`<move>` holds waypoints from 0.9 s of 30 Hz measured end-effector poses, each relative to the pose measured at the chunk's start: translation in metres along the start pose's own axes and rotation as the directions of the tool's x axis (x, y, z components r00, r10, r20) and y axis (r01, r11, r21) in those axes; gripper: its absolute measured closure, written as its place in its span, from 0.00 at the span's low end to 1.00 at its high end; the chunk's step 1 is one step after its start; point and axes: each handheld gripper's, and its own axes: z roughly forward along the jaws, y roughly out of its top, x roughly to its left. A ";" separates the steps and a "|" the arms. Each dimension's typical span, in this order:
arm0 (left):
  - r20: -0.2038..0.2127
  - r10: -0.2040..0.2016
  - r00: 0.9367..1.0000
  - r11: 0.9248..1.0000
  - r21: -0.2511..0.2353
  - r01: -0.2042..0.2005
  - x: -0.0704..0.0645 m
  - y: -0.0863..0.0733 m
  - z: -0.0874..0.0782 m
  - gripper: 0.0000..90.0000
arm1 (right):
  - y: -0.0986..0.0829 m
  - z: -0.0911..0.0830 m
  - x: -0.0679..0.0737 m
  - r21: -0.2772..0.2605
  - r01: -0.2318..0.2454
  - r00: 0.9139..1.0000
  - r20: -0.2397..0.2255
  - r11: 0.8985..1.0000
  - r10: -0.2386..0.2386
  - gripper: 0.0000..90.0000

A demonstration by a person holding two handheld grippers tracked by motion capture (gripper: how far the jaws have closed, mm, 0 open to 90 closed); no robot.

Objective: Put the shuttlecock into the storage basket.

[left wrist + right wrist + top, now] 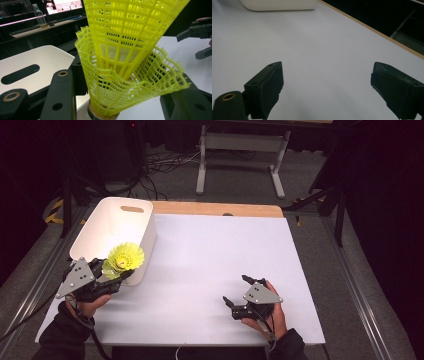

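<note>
Gripped by the left gripper (pixel 116 272) beside the white bin (pixel 114 222), two nested yellow shuttlecocks (pixel 125 257) are not yet dropped in, while the right gripper (pixel 239 292) is held spread, empty, over the table (pixel 215 250).

A bright yellow shuttlecock (pixel 126 256) with a gridded mesh skirt (two nested, as seen in the left gripper view) and a tan cork base is gripped in the black left tongs (pixel 111 276). The bin (pixel 114 222) is plain white. The table (pixel 215 265) is white, edged in light wood. The right tongs (pixel 236 290) are black, topped by a grey plate.
</note>
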 end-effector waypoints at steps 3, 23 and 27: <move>-0.002 -0.002 1.000 1.000 -0.004 0.002 0.002 0.002 -0.001 0.55 | 0.000 0.000 0.000 0.001 0.001 1.000 -0.002 1.000 -0.001 0.13; -0.006 -0.028 1.000 0.999 0.038 0.029 0.030 0.032 -0.013 0.55 | 0.000 0.000 0.000 -0.003 -0.015 1.000 -0.005 1.000 0.015 0.14; -0.002 -0.043 0.999 0.998 0.052 0.043 0.036 0.035 -0.009 0.55 | 0.000 0.000 -0.001 -0.004 -0.023 1.000 -0.003 1.000 0.023 0.14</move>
